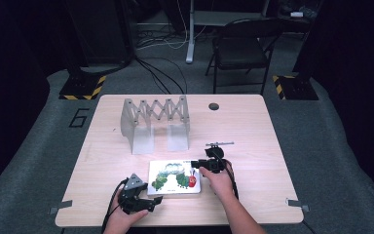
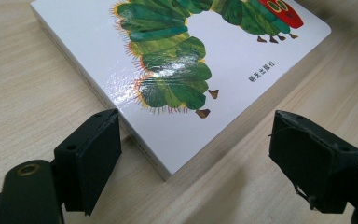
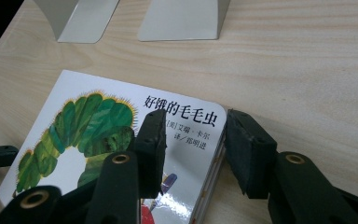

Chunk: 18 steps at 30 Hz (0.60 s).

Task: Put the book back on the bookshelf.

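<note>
A white board book (image 1: 174,178) with a green caterpillar on its cover lies flat near the table's front edge. It also appears in the left gripper view (image 2: 182,60) and the right gripper view (image 3: 98,130). My left gripper (image 1: 148,202) rests open on the table at the book's near-left corner, and that corner points into the gap between its jaws (image 2: 196,135). My right gripper (image 1: 199,165) sits at the book's far-right corner. It is open (image 3: 193,128), with one jaw over the cover and the other just off the book's edge.
A grey accordion-style book rack (image 1: 156,122) stands beyond the book, its flat feet (image 3: 81,18) on the table. A round hole (image 1: 214,106) marks the tabletop's far side. A folding chair (image 1: 241,48) stands behind the table.
</note>
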### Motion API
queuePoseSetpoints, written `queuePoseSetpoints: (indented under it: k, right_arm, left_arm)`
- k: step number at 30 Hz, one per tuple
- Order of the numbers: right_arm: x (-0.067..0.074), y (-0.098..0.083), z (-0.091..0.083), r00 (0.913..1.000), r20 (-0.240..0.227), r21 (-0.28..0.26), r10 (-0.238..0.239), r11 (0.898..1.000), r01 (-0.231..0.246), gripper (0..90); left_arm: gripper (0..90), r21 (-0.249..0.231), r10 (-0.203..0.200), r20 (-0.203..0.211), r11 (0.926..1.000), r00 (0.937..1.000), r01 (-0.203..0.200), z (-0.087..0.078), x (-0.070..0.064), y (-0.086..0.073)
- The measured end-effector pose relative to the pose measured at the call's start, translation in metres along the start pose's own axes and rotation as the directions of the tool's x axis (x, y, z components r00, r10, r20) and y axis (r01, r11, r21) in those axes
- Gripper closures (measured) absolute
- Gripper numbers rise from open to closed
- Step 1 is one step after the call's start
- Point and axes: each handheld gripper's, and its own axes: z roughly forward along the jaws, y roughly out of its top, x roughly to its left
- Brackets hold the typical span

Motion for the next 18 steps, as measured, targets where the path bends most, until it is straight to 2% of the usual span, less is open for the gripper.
queuePoseSetpoints:
  k: [1, 2, 4, 7, 9, 10, 14, 18]
  right_arm:
    - [0.000, 0.000, -0.001, 1.0000, -0.002, -0.009, -0.004, 1.000, 0.004, 58.6]
    - [0.000, 0.000, -0.002, 1.0000, -0.005, -0.011, -0.001, 1.000, 0.001, 58.6]
    - [0.001, 0.000, -0.004, 0.9999, -0.011, -0.014, -0.003, 1.000, 0.002, 58.6]
    - [0.003, 0.002, -0.007, 0.9998, -0.018, -0.016, 0.006, 1.000, -0.006, 58.6]
    - [0.003, 0.003, -0.008, 0.9998, -0.021, -0.026, -0.007, 1.000, 0.007, 58.6]
    - [0.004, 0.004, -0.008, 0.9998, -0.020, -0.019, 0.001, 1.000, -0.001, 58.6]
    - [0.002, 0.004, -0.002, 0.9997, -0.006, -0.001, -0.023, 1.000, 0.023, 57.7]
    - [0.001, 0.005, 0.006, 0.9990, 0.014, 0.020, -0.043, 0.999, 0.043, 55.7]
  left_arm:
    - [17.0, 0.000, 0.003, -0.003, 1.0000, 1.0000, -0.003, 0.000, 0.000, 0.000]
    - [16.9, -0.002, 0.024, -0.014, 0.9997, 0.9996, -0.024, 0.000, 0.001, 0.000]
    - [16.9, -0.002, 0.032, -0.019, 0.9995, 0.9993, -0.032, 0.001, 0.000, 0.000]
    - [16.3, -0.004, 0.028, -0.027, 0.9996, 0.9993, -0.028, 0.001, -0.003, -0.001]
    - [16.3, -0.006, 0.029, -0.032, 0.9996, 0.9991, -0.029, 0.002, -0.003, -0.001]
    - [16.3, -0.004, 0.044, -0.037, 0.9990, 0.9983, -0.045, 0.002, -0.003, -0.001]
    - [16.4, -0.007, 0.068, -0.050, 0.9977, 0.9964, -0.068, 0.002, -0.003, -0.001]
    - [16.4, -0.008, 0.072, -0.052, 0.9973, 0.9960, -0.073, 0.002, -0.003, -0.002]
